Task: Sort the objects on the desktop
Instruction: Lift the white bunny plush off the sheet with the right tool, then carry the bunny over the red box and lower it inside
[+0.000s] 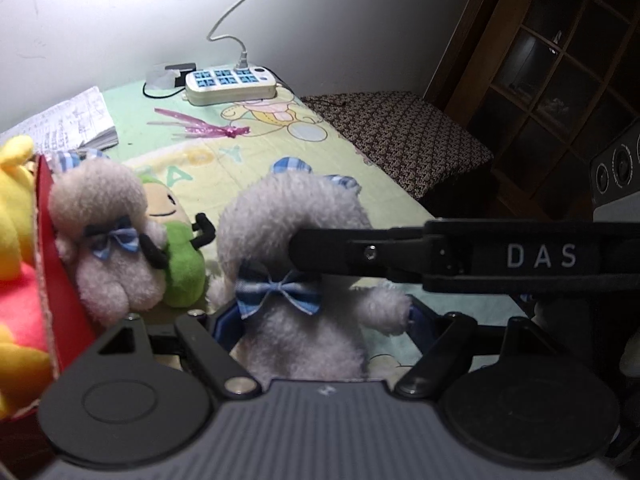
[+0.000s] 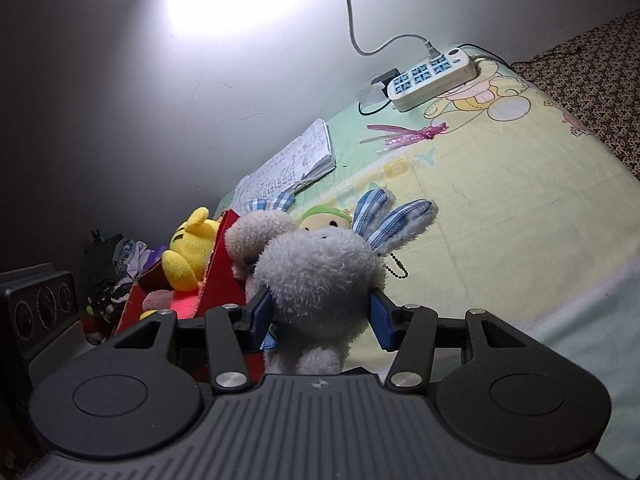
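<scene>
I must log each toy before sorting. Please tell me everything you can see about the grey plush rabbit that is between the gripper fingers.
The grey plush rabbit has curly, fleecy fur, two blue checked ears pointing away from the camera, a blue checked bow tie at its neck and a small ball chain hanging by its head. It is upright over the cartoon-print cloth. The right gripper presses its blue pads against both sides of the head, and the left gripper brackets the body.
</scene>
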